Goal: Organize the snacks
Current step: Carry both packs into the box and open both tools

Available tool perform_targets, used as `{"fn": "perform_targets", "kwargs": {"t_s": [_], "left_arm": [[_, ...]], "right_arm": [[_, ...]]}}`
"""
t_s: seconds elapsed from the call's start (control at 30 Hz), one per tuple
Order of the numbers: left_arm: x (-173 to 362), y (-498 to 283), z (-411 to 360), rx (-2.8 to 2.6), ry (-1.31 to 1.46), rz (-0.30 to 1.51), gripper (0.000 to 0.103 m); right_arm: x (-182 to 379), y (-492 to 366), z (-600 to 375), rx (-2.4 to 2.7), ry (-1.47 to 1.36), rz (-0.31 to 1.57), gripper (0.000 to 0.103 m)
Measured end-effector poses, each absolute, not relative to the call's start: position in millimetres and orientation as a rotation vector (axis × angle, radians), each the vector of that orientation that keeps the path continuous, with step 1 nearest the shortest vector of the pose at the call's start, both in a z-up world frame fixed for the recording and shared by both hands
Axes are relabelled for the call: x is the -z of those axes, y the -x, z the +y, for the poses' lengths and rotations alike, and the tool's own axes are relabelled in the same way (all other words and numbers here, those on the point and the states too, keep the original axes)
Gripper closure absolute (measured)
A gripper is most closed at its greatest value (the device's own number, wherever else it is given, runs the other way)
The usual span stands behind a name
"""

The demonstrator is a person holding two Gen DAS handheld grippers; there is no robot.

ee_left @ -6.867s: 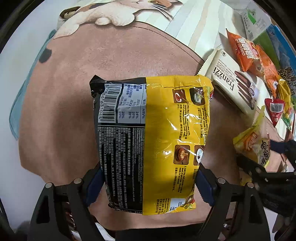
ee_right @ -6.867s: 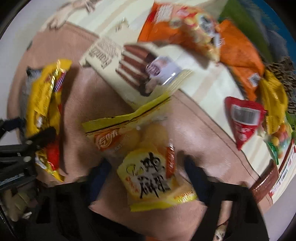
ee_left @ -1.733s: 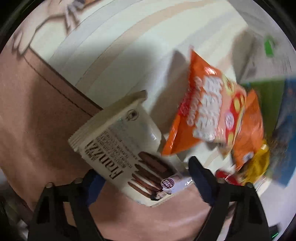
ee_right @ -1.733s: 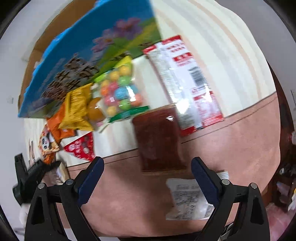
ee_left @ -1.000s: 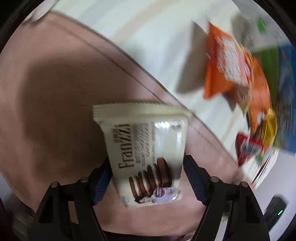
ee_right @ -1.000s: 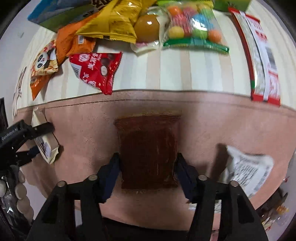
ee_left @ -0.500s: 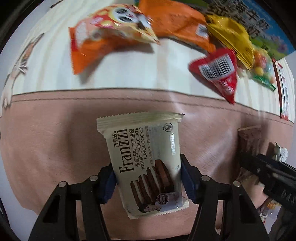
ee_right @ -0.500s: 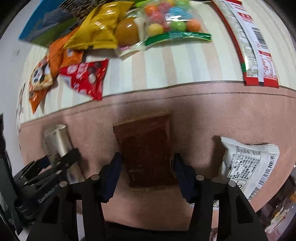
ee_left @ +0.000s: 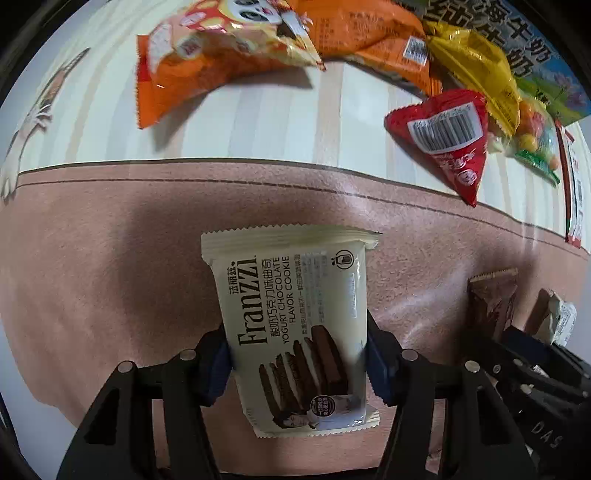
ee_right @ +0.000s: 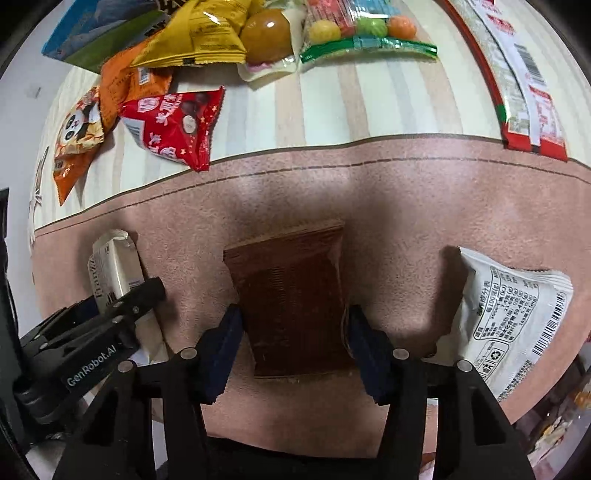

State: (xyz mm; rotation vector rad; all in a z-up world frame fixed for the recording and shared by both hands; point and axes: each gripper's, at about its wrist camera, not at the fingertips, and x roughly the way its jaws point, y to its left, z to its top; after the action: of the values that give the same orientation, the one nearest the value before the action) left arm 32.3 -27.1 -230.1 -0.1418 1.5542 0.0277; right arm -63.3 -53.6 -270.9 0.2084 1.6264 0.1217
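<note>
Two packets were clamped at once, one in each of my grippers. My left gripper (ee_left: 297,363) had just been closing, and its blue pads pressed the sides of the cream cookie packet (ee_left: 291,332), held over the brown mat (ee_left: 110,258). My right gripper (ee_right: 295,349) had closed likewise on the dark brown packet (ee_right: 291,299), above the same mat, with a white packet (ee_right: 509,314) lying just beside it to the right. Farther off, on the striped cloth (ee_right: 332,107), the unsorted snacks lay in a loose row: a red packet (ee_right: 177,129), orange bags (ee_left: 221,55), a yellow bag (ee_right: 207,33) and a bag of coloured sweets (ee_right: 362,33). I judged this the carrying step, both packets grasped but not yet set down. Next I would need to lower each onto the mat beside its neighbours, then ease the jaws apart without dragging the wrappers.
</note>
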Motion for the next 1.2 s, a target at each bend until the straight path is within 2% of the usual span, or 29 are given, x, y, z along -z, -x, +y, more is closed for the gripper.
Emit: {"fn": "perform_targets", "kwargs": {"t_s": [0.23,0.43,0.67,0.8,1.0,1.2], "left_arm": [[186.1,-29.9,-27.2,0.021,0.135,1.5,0.046],[123.3,-44.1,-27.7,0.088,0.165,1.41,0.046],[25.9,-102.7,-33.3,0.197,0.168,1.262,0.046],[-15.1,-156.8,-34.7,0.222,0.126,1.219,0.046],[0.1,-231.5,-37.8,0.194,0.046,1.257,0.046],[44.6,-298.4,-38.8,0.189,0.003,1.404,0.046]], "right_arm": [[235.5,73.3,-59.0,-0.153,-0.253,1.565,0.044],[174.5,63.9,-77.0,-0.206,-0.33,1.469,0.044],[73.5,3.5,-85.5,-0.263,-0.376,1.288,0.044],[36.0,-40.5,-85.7,-0.257,-0.35,1.21,0.044],[26.0,-115.1,-87.3,-0.207,-0.334,1.188,0.044],[54.5,-178.1,-74.1,-0.197,-0.326,1.273,0.044]]}}
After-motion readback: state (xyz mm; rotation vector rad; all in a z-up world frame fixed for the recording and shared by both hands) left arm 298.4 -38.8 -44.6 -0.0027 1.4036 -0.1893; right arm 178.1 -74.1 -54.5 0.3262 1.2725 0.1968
